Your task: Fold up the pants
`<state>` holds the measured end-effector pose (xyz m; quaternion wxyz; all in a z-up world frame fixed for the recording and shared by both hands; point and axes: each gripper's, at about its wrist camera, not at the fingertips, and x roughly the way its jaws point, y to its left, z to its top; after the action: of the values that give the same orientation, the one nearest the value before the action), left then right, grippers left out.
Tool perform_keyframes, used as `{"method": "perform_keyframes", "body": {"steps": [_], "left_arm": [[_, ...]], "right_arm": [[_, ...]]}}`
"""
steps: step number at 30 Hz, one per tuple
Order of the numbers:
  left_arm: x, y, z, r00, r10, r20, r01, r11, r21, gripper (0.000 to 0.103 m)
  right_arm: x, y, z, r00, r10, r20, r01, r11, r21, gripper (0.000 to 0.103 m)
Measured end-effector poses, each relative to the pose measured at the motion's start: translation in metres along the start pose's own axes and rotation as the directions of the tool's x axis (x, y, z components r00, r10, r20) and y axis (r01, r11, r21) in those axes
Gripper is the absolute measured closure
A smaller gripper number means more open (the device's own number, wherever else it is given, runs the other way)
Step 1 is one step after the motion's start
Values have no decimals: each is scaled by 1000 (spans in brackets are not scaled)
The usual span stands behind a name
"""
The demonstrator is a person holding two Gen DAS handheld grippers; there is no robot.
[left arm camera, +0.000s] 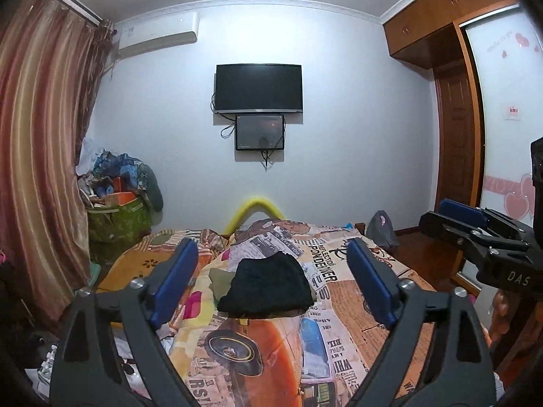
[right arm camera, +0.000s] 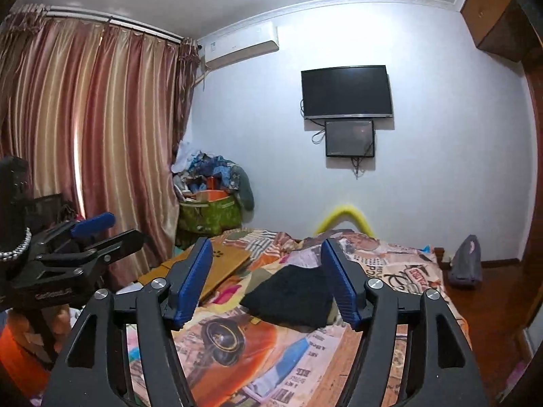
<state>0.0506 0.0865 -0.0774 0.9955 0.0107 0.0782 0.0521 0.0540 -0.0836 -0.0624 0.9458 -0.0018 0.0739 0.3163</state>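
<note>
Looks done: pants point(left arm camera: 268, 283) are lying as a compact folded bundle on the bed point(left arm camera: 339, 322), short of the yellow footboard. Left gripper point(left arm camera: 269, 283) and right gripper point(right arm camera: 268, 279) are hovering above, fingers apart, holding nothing. Next I'd be checking edges, then retreating.

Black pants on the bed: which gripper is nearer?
Hard to call; about level. Left gripper is centred on the pants, open, held back from them. Right gripper is also open, slightly right.
</note>
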Motion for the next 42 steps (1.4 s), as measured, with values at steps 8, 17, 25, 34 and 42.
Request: {"method": "perform_keyframes", "body": {"steps": [8,17,25,34,42], "left_arm": [[-7,-7,-8,1000,-14,11,15,1000,-12,0],[-5,-10,-12,999,-39,2,39,999,-25,0],[-3,-10,-13,999,-46,-5,46,998,-36,0],[1,-7,-15,999,-52,-18,51,998,-45,0],[2,-4,-15,998,-56,-19,55,997,-53,0]], "right_arm": [[-14,0,-8,999,-38,27,38,999,25,4],[-19,-3,-15,998,-61,19,61,997,37,0],[-24,-1,-18,998,-65,19,64,997,41,0],[-24,0,-18,998,-66,13,65,997,33,0],[-23,1,-17,998,-65,9,64,997,36,0]]}}
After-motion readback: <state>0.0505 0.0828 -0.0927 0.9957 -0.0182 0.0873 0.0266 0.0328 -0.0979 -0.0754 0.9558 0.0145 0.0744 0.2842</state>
